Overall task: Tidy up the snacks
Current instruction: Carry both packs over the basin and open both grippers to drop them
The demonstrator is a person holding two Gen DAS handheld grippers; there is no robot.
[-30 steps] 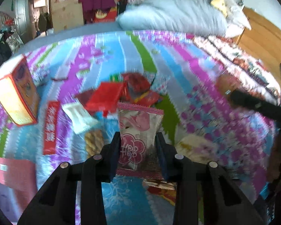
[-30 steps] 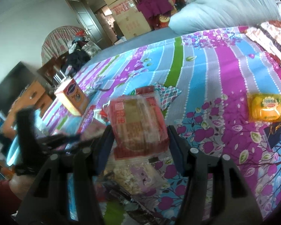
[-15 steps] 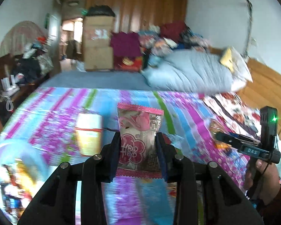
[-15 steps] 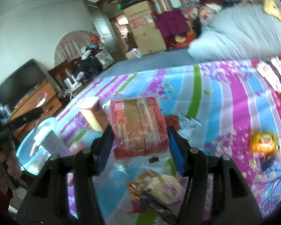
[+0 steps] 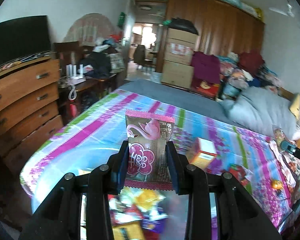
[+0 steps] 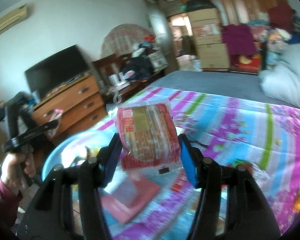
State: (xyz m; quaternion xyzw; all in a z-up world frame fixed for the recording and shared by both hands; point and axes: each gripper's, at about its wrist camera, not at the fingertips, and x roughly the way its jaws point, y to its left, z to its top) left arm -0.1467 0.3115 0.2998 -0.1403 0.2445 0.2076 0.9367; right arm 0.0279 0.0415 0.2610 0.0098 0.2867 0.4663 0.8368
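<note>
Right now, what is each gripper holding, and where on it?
Left gripper: flamingo snack packet, pinched across its lower side edges. Right gripper: red snack pack, by its lower sides.

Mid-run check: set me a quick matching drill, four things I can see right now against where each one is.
Things:
1. flamingo snack packet
2. red cake packet
3. light blue basin
4. pink box

Places:
A. lying on the bedspread under the right gripper
B. clamped in the left gripper
C. at the bed's edge, near the dresser
D. clamped in the right gripper

Pairs: 1-B, 2-D, 3-C, 4-A
</note>
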